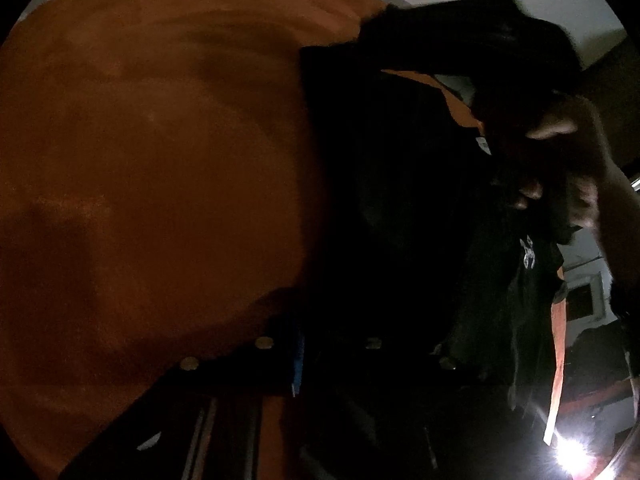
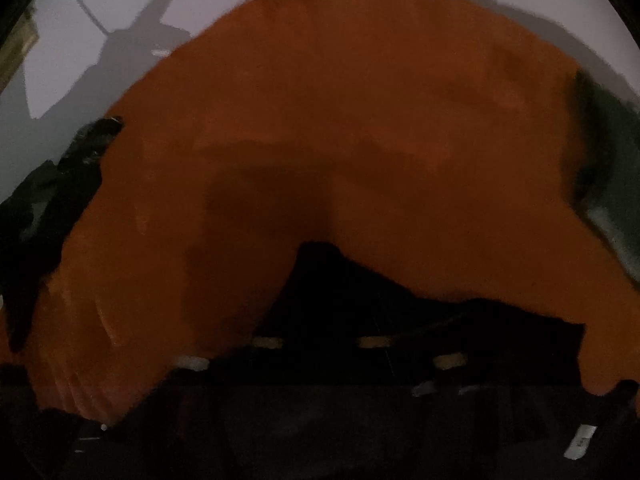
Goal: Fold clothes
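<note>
Orange cloth [image 2: 340, 128] fills the dim view, black garment [image 2: 360, 300] bunched beneath it.

- orange cloth [image 1: 152, 168]: matt, soft-looking fabric w/ faint creases; same in right wrist view [image 2: 360, 112]
- black garment [image 1: 392, 200]: matt dark cloth, small pale print
- screw heads [image 1: 264, 343] on gripper: dull metal
- wall [image 2: 100, 8]: smooth, matt, pale

Both grippers are dark, near-black frames: the left gripper [image 1: 316, 360] carries round pale screw heads and a blue strip on its left finger, while the right gripper [image 2: 320, 344] shows four pale screw heads, motion-smeared, across its front.
</note>
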`<state>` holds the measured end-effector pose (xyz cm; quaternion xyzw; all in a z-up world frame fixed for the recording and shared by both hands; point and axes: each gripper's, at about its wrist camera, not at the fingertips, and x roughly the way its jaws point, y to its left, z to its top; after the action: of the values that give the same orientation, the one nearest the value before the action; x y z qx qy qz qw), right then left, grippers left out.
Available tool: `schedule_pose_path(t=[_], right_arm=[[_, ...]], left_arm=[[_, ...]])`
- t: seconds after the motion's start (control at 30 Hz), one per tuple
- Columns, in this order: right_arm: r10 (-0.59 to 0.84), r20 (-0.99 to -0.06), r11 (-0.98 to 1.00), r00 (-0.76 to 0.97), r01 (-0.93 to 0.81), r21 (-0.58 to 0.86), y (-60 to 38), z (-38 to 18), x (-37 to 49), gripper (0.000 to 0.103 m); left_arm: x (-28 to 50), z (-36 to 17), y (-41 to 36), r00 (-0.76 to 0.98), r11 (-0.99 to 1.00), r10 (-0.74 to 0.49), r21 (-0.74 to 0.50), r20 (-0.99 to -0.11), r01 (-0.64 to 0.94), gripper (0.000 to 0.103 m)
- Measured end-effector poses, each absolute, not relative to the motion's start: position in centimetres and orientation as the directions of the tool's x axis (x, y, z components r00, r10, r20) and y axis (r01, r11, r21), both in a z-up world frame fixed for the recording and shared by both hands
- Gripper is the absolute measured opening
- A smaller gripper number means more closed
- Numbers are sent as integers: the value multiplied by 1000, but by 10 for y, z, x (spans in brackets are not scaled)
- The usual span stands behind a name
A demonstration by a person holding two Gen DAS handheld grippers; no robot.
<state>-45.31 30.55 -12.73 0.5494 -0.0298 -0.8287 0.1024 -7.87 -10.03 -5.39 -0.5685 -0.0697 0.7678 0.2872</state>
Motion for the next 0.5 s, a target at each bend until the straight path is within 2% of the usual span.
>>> schedule_pose_path(t=[0.13, 0.27, 0.5], right_arm=[[-228, -845, -974, -483, 109, 201, 323, -111, -449, 4], [-247, -881, -968, -404, 65, 242, 332, -130, -456, 5], [-324, -840, -939, -435, 42, 341, 346, -126, -445, 13]], left_arm=[[-80, -53, -106, -201, -825, 537, -461, -819, -327, 11], [-81, -58, -107, -206, -836, 523, -450, -827, -314, 11], [-66, -51, -111, -256, -850, 501, -414, -826, -326, 14]])
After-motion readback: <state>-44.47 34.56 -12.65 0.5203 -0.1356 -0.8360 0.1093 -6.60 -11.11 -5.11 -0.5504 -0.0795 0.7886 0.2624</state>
